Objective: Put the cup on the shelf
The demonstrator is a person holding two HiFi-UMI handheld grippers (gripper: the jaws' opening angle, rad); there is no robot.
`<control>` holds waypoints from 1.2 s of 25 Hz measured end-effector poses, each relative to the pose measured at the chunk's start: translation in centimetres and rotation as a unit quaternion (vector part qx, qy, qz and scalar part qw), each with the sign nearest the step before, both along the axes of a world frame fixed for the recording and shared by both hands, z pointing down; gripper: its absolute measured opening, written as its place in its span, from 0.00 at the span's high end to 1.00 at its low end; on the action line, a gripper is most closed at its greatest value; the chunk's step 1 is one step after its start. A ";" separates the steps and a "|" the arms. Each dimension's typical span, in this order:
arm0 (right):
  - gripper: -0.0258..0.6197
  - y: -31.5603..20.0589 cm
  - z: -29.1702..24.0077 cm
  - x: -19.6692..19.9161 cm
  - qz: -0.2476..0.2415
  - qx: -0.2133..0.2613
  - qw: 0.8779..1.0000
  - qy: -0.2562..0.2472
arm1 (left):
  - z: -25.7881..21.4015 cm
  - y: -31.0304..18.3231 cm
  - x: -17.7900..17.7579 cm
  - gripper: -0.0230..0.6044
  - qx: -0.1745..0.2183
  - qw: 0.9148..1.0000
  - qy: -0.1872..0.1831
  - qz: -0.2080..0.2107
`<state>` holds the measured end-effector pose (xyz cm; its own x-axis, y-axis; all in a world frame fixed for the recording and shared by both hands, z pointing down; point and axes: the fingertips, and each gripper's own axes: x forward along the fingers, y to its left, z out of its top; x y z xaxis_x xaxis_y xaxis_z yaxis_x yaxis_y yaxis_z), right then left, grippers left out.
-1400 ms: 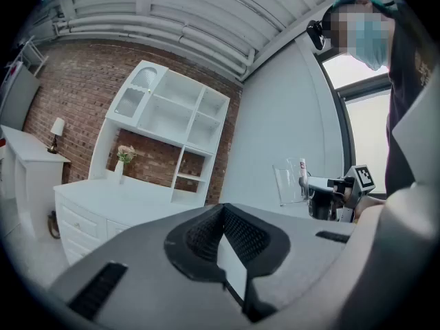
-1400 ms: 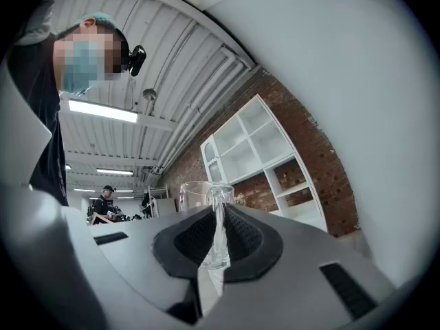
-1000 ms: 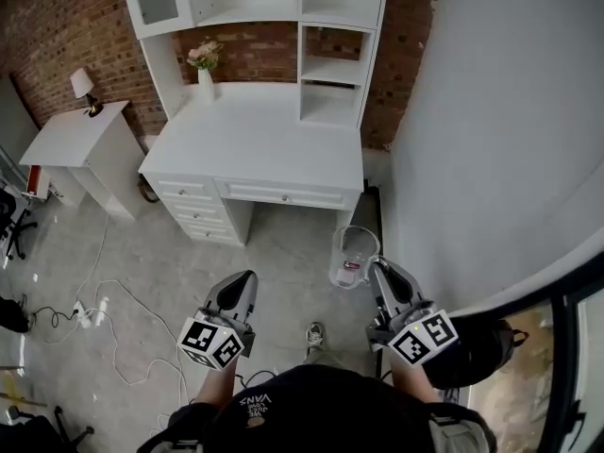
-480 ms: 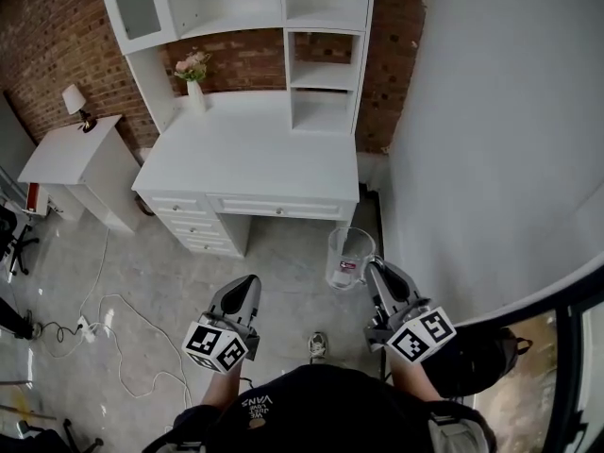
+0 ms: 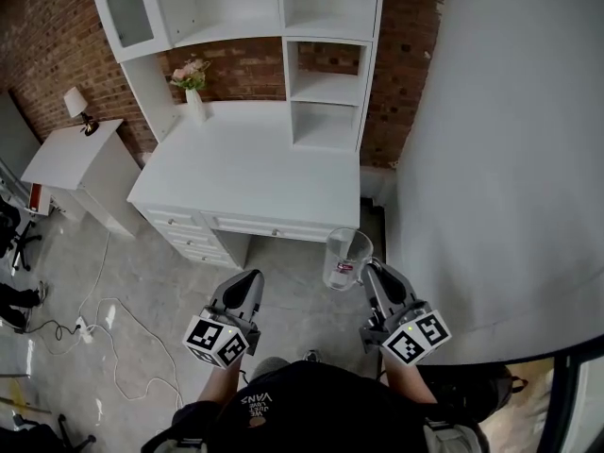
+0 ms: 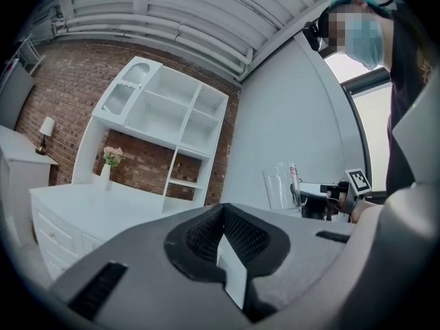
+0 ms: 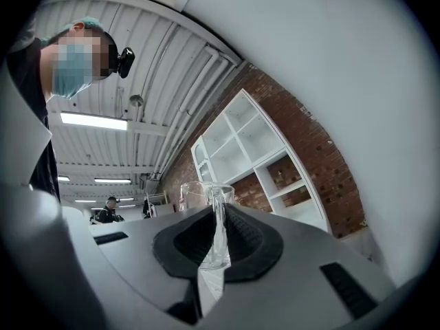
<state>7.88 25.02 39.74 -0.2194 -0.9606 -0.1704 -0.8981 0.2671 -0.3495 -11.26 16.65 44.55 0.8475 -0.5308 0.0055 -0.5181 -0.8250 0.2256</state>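
The right gripper [image 5: 368, 274] is pinching the thin handle of the cup [image 5: 347, 257], with its fingers closing almost all the way on it. The cup is hanging in the air over the floor [image 5: 142, 253], just in front of the counter [image 5: 245, 163] and well apart from the shelf [image 5: 326, 88]. The left gripper [image 5: 247, 283] is holding nothing, and its fingers are pressing together. The cup is looking like clear glass, so it is probably hard, smooth, slippery and easy to break, but not heavy. The handle is a good place to hold, though the cup may be swinging there.
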 end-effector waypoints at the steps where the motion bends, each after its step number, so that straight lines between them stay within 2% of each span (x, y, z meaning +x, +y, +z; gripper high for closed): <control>1: 0.93 -0.6 0.1 0.5 0.000 -0.002 1.000 0.002 | 0.2 -0.4 0.7 0.95 -0.003 1.000 0.000 0.002; 13: 0.93 -7.9 2.0 3.6 0.022 -0.024 0.999 -0.005 | 2.1 -8.3 5.0 0.95 -0.025 0.999 0.004 0.028; 22: 0.93 -16.9 1.0 5.2 0.059 -0.024 0.998 -0.006 | 0.9 -18.4 6.5 0.95 -0.019 0.998 0.017 0.057; 30: 0.93 -25.7 0.2 5.6 0.093 -0.017 0.995 -0.010 | 0.4 -27.4 6.4 0.95 -0.018 0.996 0.020 0.082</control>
<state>13.48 -0.70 39.89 -0.0348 -0.9897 -0.1389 -0.9236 0.0849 -0.3738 -4.91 -10.79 44.99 0.9227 -0.3854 -0.0137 -0.3670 -0.8885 0.2754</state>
